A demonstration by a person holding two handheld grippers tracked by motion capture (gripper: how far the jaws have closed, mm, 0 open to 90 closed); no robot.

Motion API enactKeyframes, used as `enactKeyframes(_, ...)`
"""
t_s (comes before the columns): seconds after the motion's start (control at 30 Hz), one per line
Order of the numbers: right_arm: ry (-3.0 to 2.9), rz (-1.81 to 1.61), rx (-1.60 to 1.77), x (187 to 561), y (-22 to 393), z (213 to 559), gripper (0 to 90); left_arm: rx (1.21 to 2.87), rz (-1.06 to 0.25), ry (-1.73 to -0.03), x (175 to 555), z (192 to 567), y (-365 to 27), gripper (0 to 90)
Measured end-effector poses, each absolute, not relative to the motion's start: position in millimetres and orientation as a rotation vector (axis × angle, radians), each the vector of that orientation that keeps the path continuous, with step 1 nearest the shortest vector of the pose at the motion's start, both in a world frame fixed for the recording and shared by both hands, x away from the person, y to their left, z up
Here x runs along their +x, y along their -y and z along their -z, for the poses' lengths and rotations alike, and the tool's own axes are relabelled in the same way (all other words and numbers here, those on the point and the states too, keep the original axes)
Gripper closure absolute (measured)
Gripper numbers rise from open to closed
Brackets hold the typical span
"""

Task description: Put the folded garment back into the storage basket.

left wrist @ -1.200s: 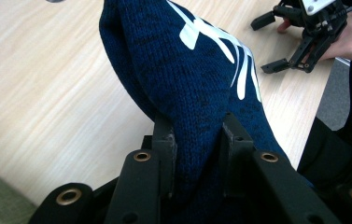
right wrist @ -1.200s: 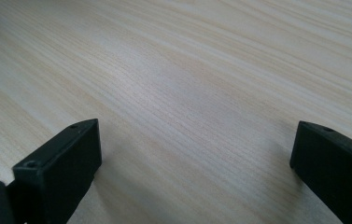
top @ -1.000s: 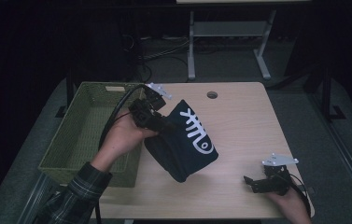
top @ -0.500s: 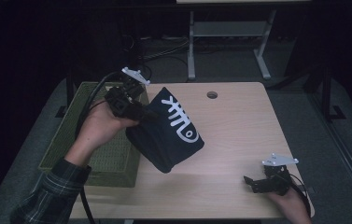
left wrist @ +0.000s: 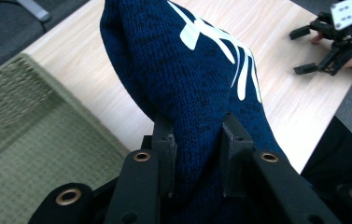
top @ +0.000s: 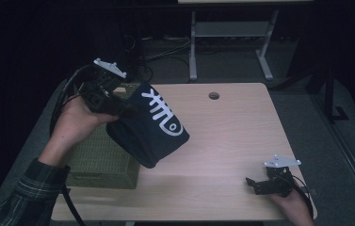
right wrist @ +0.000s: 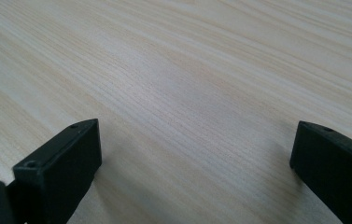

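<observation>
A light wooden table (top: 231,136) with a pale grain stands on a dark grey carpeted floor (top: 307,108). A small round cable hole (top: 213,95) sits near the table's far edge. A green woven rectangular basket (top: 100,157) rests at the table's left end. Beyond the table's far edge stands a white metal frame (top: 227,33) with two legs, and black cables (top: 165,54) trail on the floor beside it.
</observation>
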State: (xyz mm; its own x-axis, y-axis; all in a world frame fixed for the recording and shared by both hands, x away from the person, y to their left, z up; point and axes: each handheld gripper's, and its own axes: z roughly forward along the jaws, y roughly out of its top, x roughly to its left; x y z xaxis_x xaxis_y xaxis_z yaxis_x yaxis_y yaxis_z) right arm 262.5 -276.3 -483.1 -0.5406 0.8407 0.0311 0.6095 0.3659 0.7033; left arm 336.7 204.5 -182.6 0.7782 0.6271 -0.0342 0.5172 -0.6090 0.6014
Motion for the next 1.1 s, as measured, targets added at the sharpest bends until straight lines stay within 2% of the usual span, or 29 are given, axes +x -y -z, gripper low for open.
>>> enactKeyframes(0.47,-2.297,-0.970,1.275,262.6,276.3,483.2,1.9,2.288,-0.305,-0.984,331.6,165.9,-260.7,72.1)
enactKeyframes(1.1,-2.297,-0.968,1.275,262.6,276.4,483.1,1.9,2.197,-0.335,-1.192,336.1,186.6,-324.4,72.1)
